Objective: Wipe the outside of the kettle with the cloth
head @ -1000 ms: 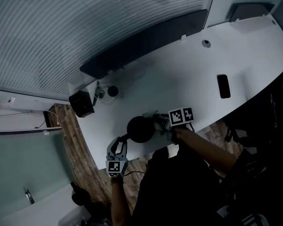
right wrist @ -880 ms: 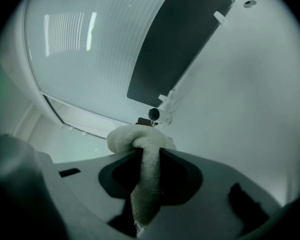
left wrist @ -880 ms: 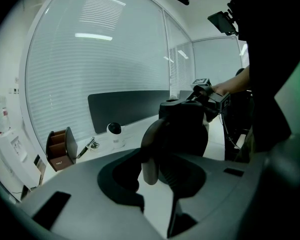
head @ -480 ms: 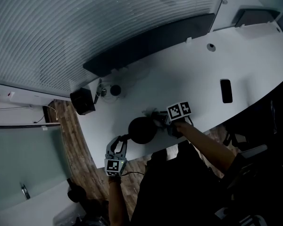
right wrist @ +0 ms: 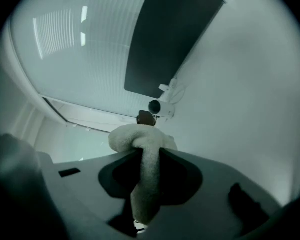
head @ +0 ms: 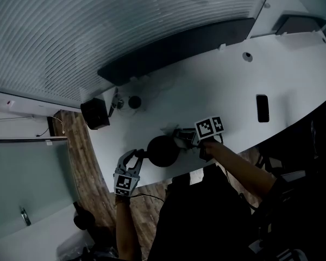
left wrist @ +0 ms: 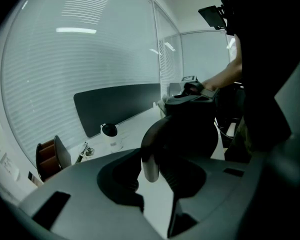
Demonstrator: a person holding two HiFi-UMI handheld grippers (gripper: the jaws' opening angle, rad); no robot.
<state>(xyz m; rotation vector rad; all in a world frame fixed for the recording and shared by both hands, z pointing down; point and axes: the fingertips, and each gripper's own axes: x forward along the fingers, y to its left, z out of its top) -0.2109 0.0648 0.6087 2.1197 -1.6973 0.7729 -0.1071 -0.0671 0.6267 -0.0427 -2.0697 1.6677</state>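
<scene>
Left claw [head: 136,154] further left than before, on kettle handle [left wrist: 149,156].

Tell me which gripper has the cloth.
The right gripper: its jaws pinch the fluffy white cloth. The left gripper is closed on the kettle handle instead, with no cloth.

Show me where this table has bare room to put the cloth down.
Bare: the white table between the dark panel and the phone, and the stretch between the phone and the right gripper with the cloth. Crowded: the near edge, where the left gripper holds the kettle, and the left corner with the black box.
</scene>
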